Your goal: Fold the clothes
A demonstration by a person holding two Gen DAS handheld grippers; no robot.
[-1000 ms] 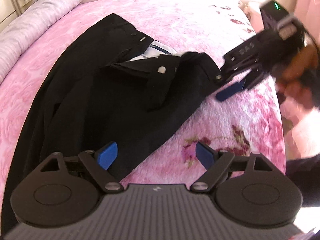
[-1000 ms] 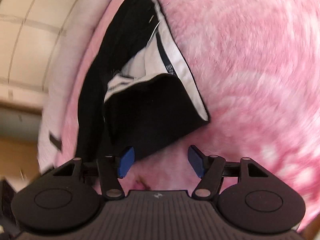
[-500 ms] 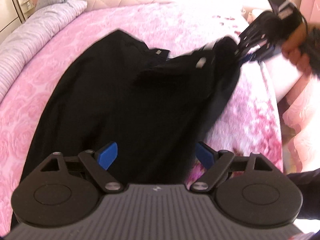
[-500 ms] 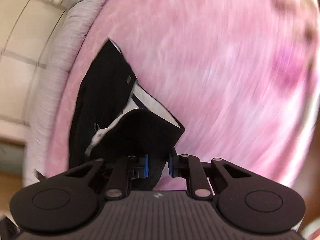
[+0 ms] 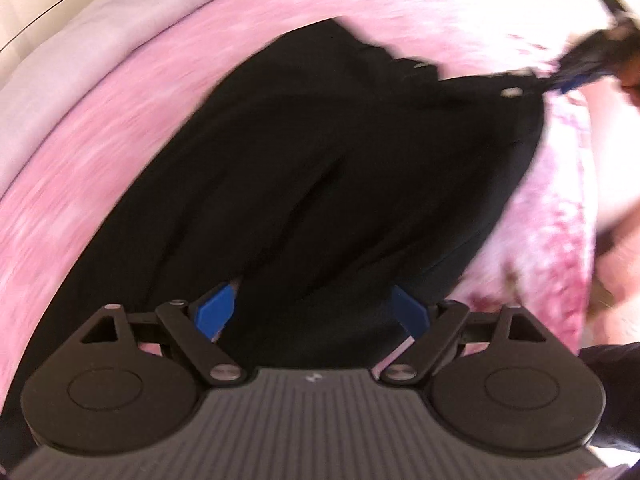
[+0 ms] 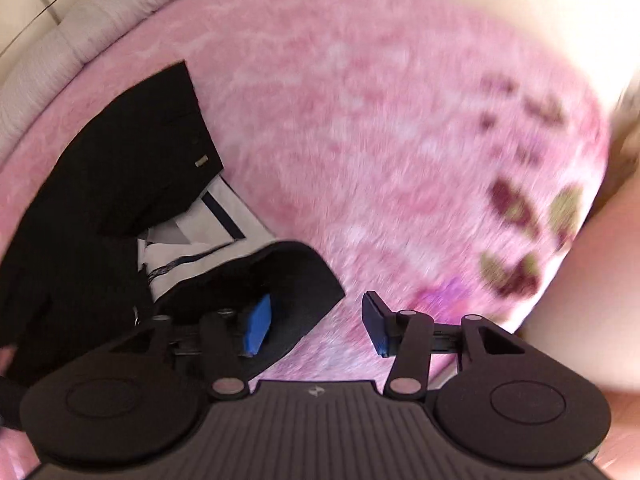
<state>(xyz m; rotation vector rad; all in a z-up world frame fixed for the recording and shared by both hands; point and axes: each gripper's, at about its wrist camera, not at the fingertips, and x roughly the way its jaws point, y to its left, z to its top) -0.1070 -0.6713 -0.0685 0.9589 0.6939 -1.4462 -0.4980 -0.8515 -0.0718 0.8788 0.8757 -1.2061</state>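
Trousers (image 5: pixel 328 184) lie spread across the pink blanket (image 5: pixel 100 152), black, with the waistband end toward the far right in the left wrist view. The left gripper (image 5: pixel 314 314) hovers over the near part of the cloth with its blue pads wide apart; black fabric shows between them, but neither pad presses on it. Motion blur softens that view.

The right gripper (image 6: pixel 316 326) is at the waistband corner. Its jaws are opening: the left pad (image 6: pixel 256 330) sits against the black flap of the waistband, the right pad (image 6: pixel 374 326) stands clear over the blanket, and nothing is pinched between them. In the left wrist view this same gripper (image 5: pixel 568 80) appears at the far right, just at the waistband's edge. The open fly shows white lining (image 6: pixel 192 248). A pale grey bedcover (image 6: pixel 60 64) edges the blanket's far side.
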